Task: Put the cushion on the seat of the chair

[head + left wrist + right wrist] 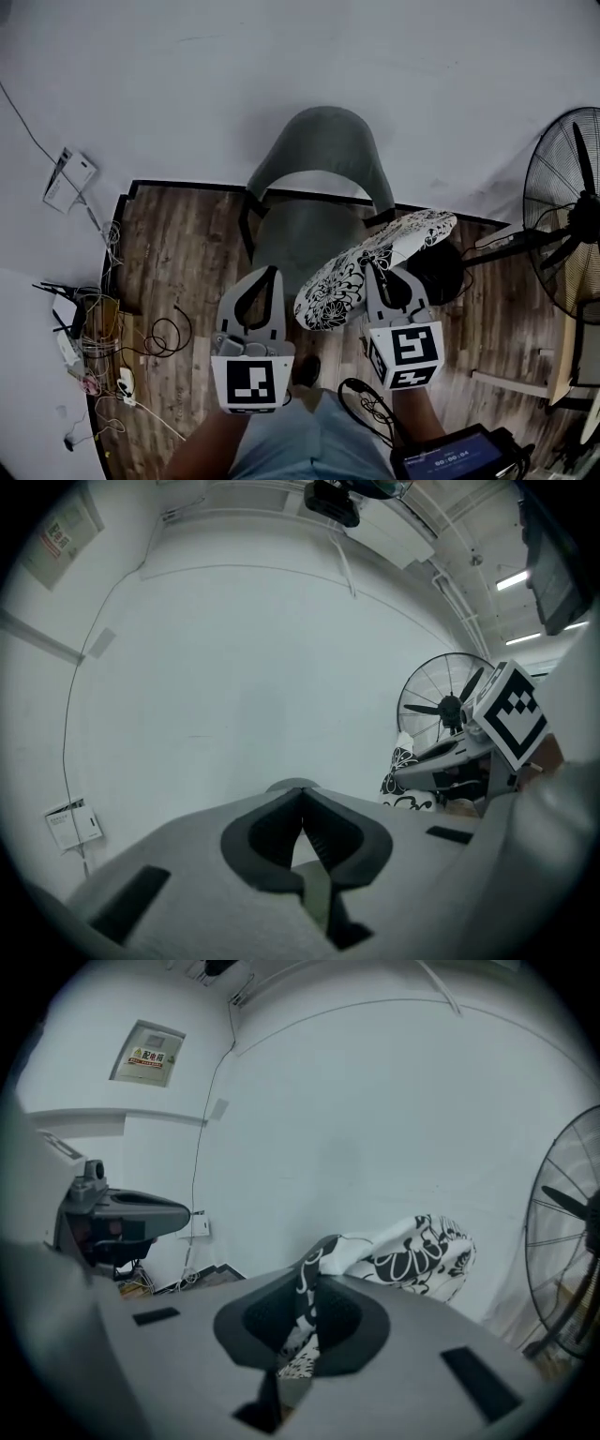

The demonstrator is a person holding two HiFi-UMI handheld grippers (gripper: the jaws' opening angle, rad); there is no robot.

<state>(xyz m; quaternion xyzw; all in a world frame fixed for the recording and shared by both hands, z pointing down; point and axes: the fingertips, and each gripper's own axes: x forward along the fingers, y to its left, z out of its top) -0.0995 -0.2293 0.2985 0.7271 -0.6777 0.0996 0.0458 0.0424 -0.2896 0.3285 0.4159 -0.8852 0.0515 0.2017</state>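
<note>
Right tongs (313,1277) on edge of floppy, floral fabric cushion (417,1252)

The left gripper (270,274) and the right gripper (379,272) are pale grey plastic wedges with dark, ribbed inner pads. Each carries a white cube (251,382) printed with black square markers. A thin black cable (361,398) loops beside the right one. The person wears pale blue-grey clothing (300,436).
</note>
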